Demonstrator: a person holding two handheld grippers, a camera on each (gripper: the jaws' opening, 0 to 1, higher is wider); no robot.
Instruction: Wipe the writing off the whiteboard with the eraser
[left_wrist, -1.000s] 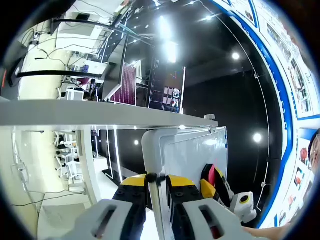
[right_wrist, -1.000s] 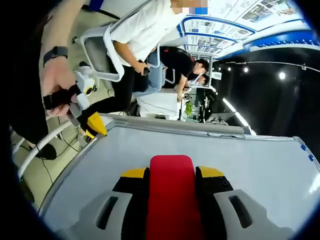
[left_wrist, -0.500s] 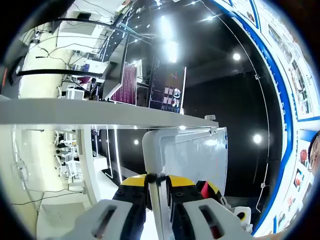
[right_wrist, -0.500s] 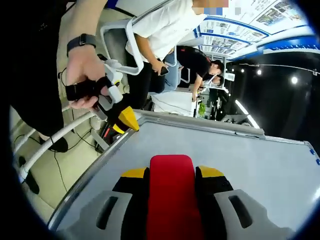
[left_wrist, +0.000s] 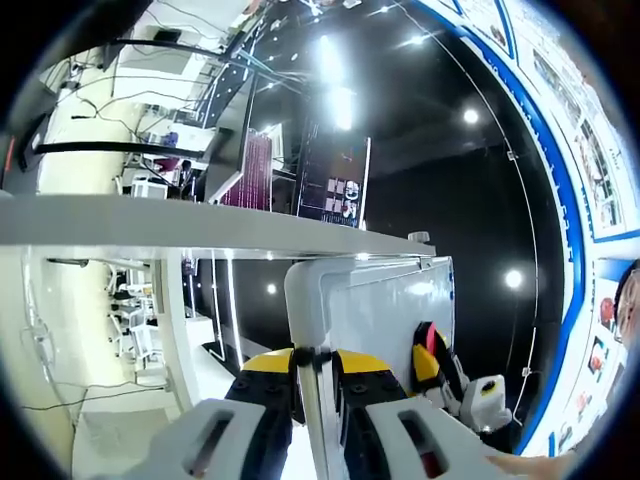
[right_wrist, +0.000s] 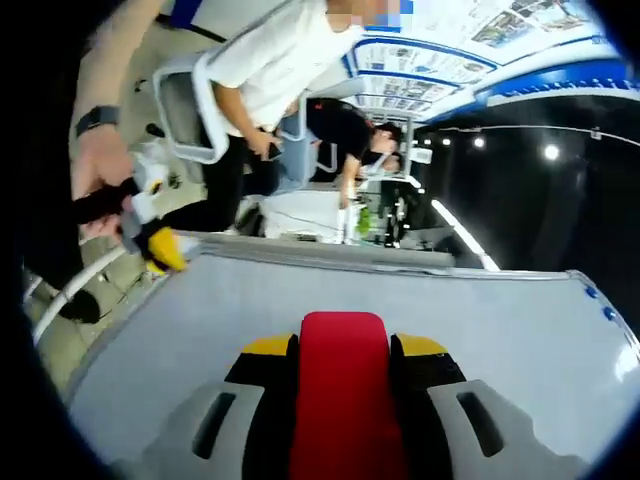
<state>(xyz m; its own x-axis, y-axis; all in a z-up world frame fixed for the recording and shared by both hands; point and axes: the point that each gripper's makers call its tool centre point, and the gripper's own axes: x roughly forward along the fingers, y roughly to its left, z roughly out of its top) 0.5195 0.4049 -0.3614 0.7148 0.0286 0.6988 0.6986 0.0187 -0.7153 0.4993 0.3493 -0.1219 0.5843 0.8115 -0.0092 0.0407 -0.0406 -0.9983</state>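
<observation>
The whiteboard (right_wrist: 480, 320) spreads pale and plain under my right gripper (right_wrist: 343, 345), which is shut on the red eraser (right_wrist: 343, 400); the eraser's face lies against the board. My left gripper (left_wrist: 313, 362) is shut on the board's white frame edge (left_wrist: 305, 300), with its yellow-tipped jaws on either side of it. In the left gripper view the right gripper (left_wrist: 432, 352) and its red eraser stand on the board's surface (left_wrist: 385, 310). The right gripper view has the left gripper (right_wrist: 155, 250) at the board's left corner, held by a hand.
Beyond the board's far edge, people (right_wrist: 270, 90) sit on office chairs (right_wrist: 185, 110). A grey shelf or table edge (left_wrist: 200, 228) runs across above the board in the left gripper view. Behind is a dark wall (left_wrist: 450, 180) with spot lights and blue-trimmed posters (left_wrist: 590, 150).
The right gripper with the eraser slid toward the left gripper's corner of the board half a second ago and has now moved back away. The left gripper kept its hold on the frame.
</observation>
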